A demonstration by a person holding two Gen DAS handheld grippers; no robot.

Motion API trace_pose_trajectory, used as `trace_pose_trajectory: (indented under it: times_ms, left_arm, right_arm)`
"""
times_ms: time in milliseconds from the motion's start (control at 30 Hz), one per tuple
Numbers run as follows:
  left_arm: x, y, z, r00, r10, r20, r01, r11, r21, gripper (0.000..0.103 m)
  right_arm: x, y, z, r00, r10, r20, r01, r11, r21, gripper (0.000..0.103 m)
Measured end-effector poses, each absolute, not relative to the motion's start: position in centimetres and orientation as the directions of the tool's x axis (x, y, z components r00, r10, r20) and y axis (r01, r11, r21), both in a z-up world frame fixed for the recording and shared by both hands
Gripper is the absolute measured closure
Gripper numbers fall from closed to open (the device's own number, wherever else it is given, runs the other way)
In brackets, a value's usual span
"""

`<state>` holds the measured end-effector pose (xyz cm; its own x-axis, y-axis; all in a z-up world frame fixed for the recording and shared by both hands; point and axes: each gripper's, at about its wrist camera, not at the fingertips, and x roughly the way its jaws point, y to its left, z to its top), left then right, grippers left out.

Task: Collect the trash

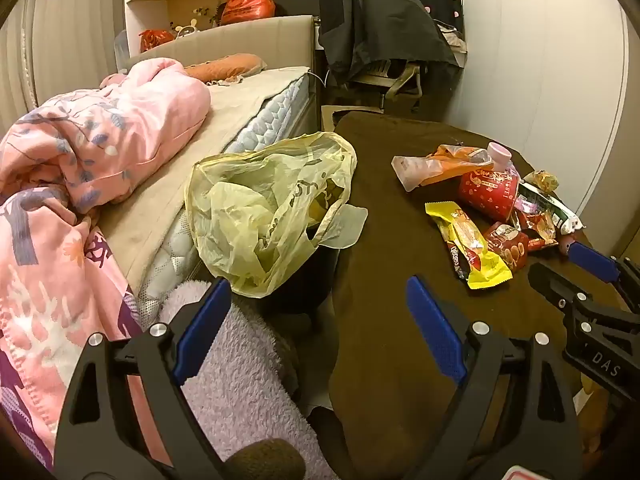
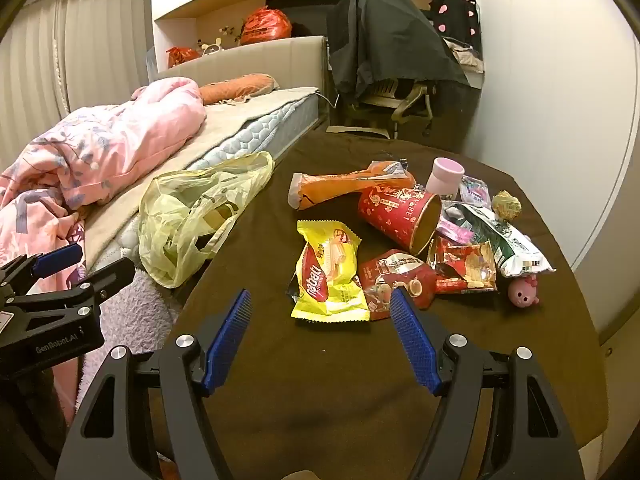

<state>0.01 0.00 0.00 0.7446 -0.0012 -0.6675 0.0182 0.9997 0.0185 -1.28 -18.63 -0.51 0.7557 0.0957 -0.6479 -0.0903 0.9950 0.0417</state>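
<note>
A pile of trash lies on the brown-clothed table (image 2: 320, 380): a yellow wrapper (image 2: 328, 272), a tipped red paper cup (image 2: 400, 216), an orange wrapper (image 2: 352, 184), red snack packets (image 2: 394, 280) and a white-green bag (image 2: 504, 236). My right gripper (image 2: 320, 296) hovers just short of the yellow wrapper, open and empty. A yellow plastic bag (image 1: 272, 208) gapes open off the table's left edge, beside the bed. My left gripper (image 1: 318, 284) stands open and empty below the bag, over the gap between table and bed. The left wrist view shows the right gripper (image 1: 560, 264) near the wrapper (image 1: 468, 246).
A bed (image 1: 240, 120) with a pink quilt (image 1: 100, 140) runs along the left. A lilac fluffy cloth (image 1: 240, 380) lies under my left gripper. A pink pig toy (image 2: 524, 294) and a pink-capped bottle (image 2: 444, 176) sit among the trash. A chair draped in dark cloth (image 2: 392, 52) stands behind.
</note>
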Motion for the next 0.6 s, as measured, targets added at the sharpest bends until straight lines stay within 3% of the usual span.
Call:
trace_pose_trajectory:
  times_ms: [600]
  left_arm:
    - [-0.72,0.01,-0.06,0.748,-0.005,-0.663,0.024,1.0,0.02,0.018]
  right_arm:
    - [-1.34,-18.73,-0.46,0.757,0.096,-0.646,-0.086,0.995,0.047,0.035]
